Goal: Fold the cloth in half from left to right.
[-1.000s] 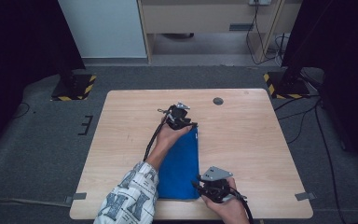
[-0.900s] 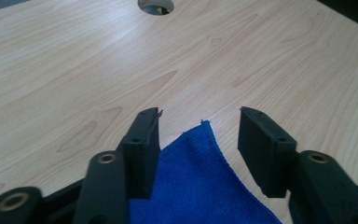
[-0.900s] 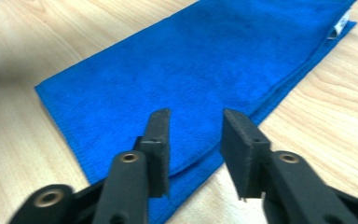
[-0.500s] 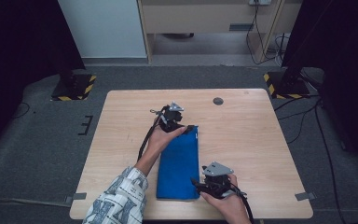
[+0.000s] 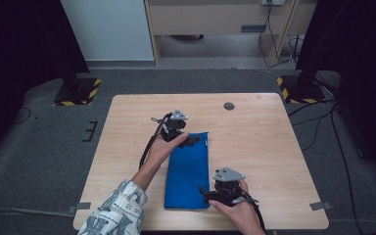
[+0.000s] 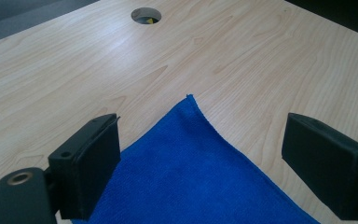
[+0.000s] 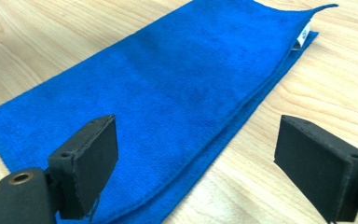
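Observation:
A blue cloth (image 5: 188, 169) lies folded into a long strip on the wooden table (image 5: 254, 142), a white tag (image 7: 304, 35) at its far end. My left gripper (image 5: 190, 141) hovers at the cloth's far left corner (image 6: 191, 100). Its jaws have just been opening and now stand wide, the cloth lying loose below them. My right gripper (image 5: 208, 194) sits at the near right edge of the cloth (image 7: 168, 88). Its jaws have also just been opening, and they stand apart above the fabric without pressing on it. Both pairs of pads are bare.
A round cable hole (image 5: 229, 105) sits in the table's far right part, also seen in the left gripper view (image 6: 146, 15). Bare wood surrounds the cloth. Black stands with yellow-black bases (image 5: 78, 90) flank the table on the grey floor.
Both grippers have opened and let go of the cloth. The left one has drawn back to the left off the far corner. The cloth has settled flat.

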The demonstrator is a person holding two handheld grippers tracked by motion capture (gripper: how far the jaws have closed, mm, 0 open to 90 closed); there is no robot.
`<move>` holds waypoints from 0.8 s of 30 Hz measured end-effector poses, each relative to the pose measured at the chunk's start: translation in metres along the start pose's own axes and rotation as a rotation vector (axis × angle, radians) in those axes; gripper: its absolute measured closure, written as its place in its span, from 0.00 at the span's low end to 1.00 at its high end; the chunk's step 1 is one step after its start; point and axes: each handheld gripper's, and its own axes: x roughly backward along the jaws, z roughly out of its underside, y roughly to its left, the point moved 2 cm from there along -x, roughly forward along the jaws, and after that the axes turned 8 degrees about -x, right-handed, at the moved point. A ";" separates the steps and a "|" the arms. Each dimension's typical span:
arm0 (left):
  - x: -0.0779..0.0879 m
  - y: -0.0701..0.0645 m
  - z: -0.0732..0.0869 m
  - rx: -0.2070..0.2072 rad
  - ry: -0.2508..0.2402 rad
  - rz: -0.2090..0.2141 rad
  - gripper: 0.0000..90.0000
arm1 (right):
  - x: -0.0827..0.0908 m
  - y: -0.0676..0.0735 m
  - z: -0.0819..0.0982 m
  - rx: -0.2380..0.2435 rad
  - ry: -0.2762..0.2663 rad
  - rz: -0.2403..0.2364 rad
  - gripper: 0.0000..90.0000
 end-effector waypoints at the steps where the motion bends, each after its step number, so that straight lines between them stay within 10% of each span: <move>1: 0.002 -0.001 0.001 0.003 -0.007 0.005 0.11 | 0.000 -0.001 -0.001 0.001 -0.001 0.006 0.14; 24: 0.021 0.012 0.014 0.044 -0.043 -0.003 0.10 | -0.039 -0.031 -0.039 -0.076 0.024 0.024 0.14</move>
